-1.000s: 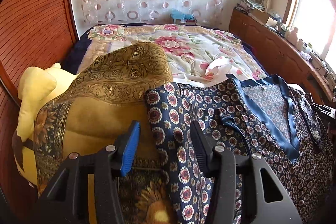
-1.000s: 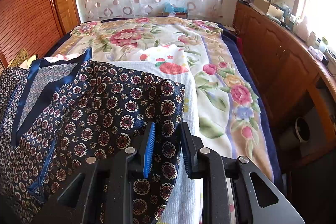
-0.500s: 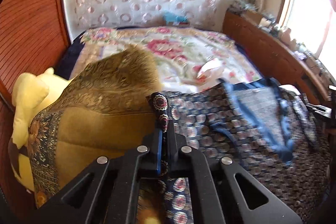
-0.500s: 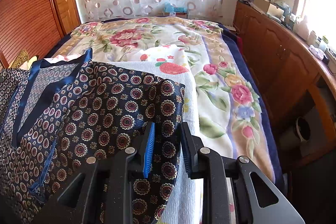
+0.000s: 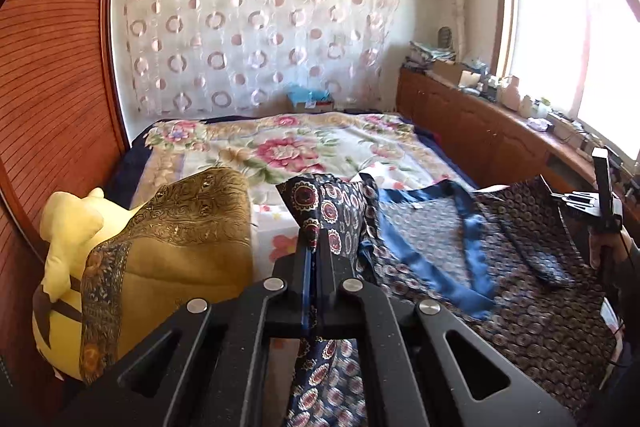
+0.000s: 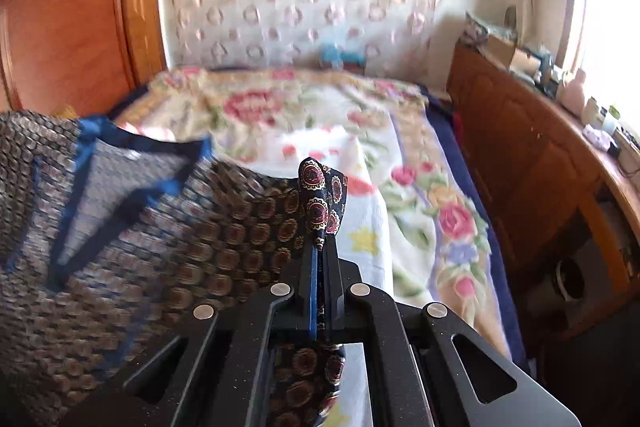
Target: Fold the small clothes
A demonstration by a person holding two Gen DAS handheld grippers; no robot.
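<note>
light: daylight via blown-out glass window (image 5: 560, 39) on my right, glare | blur: right cam smeared, navy medallion-print garment (image 6: 168, 251) soft | left cam sharper | edges: fisheye bend, dark corners

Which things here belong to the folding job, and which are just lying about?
Job: patterned navy top, left gripper, right gripper, both shut on its corners.
Lying about: yellow plush toy, gold-patterned cushion, floral bedspread, windowsill clutter.

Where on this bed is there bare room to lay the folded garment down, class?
Free: the far floral bedspread, between curtain and garment; also the strip along the cabinet side. Crowded: near left, where pillow and yellow toy sit, and wherever the garment, pinched by left gripper and right gripper, spreads.
</note>
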